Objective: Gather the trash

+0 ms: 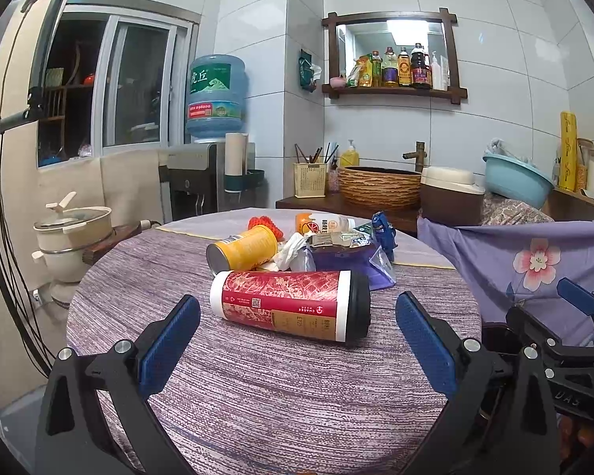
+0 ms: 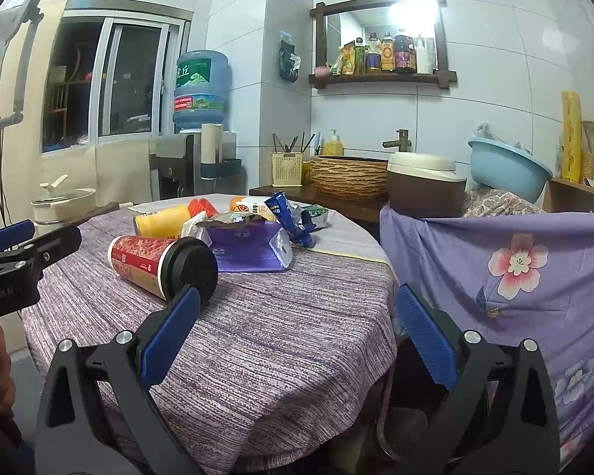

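Open tabletop (image 1: pixel 257 396) in front, clutter piling up behind.

Bare cloth is lying free between the near edge and the red cup (image 1: pixel 293 303), which is lying on its side across the way in. Behind it the yellow can (image 1: pixel 243 253), wrappers (image 1: pixel 336 245) and a purple pouch (image 2: pixel 245 247) are crowding the middle. A flowered cloth (image 2: pixel 514 269) is hanging just beside the tabletop's right edge, narrowing that side.

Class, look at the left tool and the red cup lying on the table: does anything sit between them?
Nothing visible does. The left tool is open, and only bare striped purple tablecloth lies before the red paper cup with the black lid. The other trash sits behind the cup.
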Demonstrator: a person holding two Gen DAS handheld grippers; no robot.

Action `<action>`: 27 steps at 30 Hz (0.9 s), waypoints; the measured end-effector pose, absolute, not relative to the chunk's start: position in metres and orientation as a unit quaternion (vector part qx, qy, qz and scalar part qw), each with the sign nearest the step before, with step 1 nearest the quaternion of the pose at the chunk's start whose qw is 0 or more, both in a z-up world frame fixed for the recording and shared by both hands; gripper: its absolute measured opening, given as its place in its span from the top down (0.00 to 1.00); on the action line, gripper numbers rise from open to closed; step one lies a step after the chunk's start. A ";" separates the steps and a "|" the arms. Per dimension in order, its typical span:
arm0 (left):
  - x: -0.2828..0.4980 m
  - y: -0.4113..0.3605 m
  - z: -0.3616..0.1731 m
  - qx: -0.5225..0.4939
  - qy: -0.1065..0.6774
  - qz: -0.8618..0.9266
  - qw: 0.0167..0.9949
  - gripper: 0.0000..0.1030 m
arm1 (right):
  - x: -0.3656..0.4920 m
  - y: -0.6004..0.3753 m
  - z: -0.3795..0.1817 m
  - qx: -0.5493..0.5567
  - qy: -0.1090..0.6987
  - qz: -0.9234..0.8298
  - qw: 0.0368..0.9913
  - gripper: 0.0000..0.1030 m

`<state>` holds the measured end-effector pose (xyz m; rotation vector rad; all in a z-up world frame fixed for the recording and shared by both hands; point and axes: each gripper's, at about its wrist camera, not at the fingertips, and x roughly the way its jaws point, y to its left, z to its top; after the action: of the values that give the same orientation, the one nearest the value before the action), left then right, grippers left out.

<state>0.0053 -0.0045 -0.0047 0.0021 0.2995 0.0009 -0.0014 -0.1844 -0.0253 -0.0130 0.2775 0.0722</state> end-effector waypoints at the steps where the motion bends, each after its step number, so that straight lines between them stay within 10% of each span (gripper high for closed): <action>1: 0.005 -0.005 -0.005 0.001 0.150 0.000 0.989 0.05 | -0.001 -0.184 -0.026 -0.007 0.139 0.036 0.990 0.05; 27: 0.005 -0.002 -0.007 -0.001 0.152 0.000 0.988 0.05 | 0.000 -0.181 -0.032 -0.007 0.145 0.037 0.989 0.05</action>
<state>0.0053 -0.0018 -0.0072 -0.0027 0.3051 -0.0004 -0.0003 -0.1810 -0.0316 -0.0149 0.2910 0.0749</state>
